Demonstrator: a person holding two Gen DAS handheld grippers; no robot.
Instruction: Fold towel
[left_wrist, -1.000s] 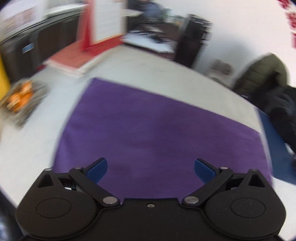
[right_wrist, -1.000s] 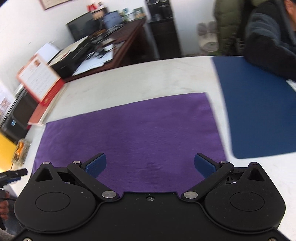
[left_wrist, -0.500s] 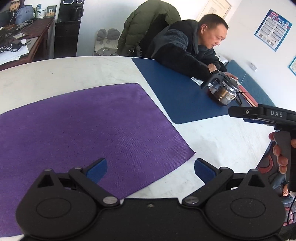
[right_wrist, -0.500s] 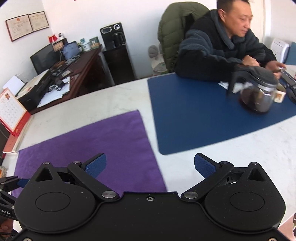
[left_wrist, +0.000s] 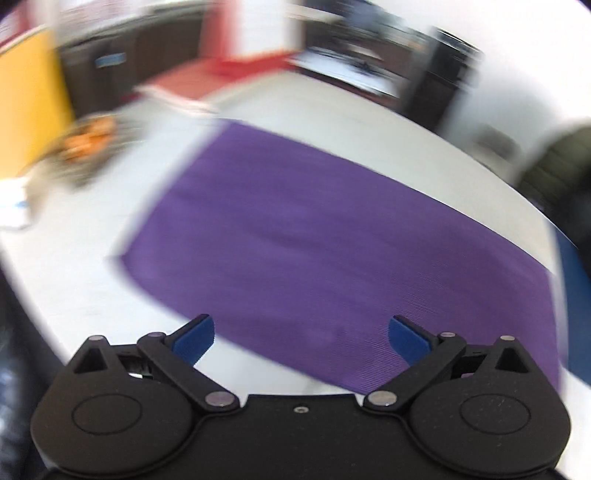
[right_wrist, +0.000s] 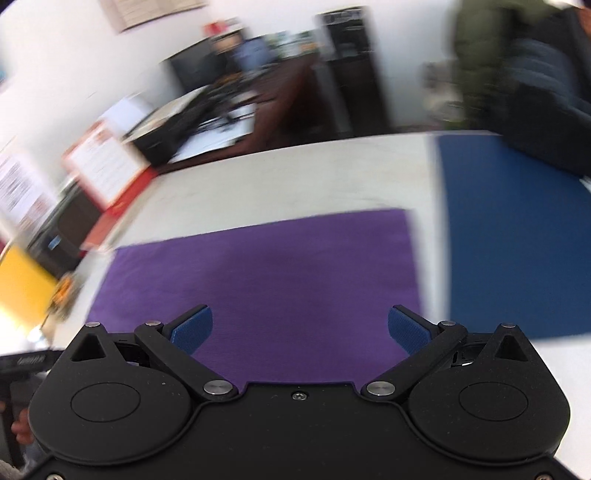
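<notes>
A purple towel lies flat and unfolded on the white table. In the left wrist view my left gripper hovers open over the towel's near edge, nothing between its blue pads. The right wrist view shows the same towel spread wide, with my right gripper open above its near edge, closer to its right side. Both views are blurred by motion. The other hand-held gripper shows at the lower left of the right wrist view.
A dark blue mat lies on the table just right of the towel. A seated person in a dark jacket is behind it. A red stand with a calendar and an orange item sit at the table's left.
Both cameras have swung back to the left, away from the blue mat and seated person, so the towel fills the views again. Both grippers stay open.
</notes>
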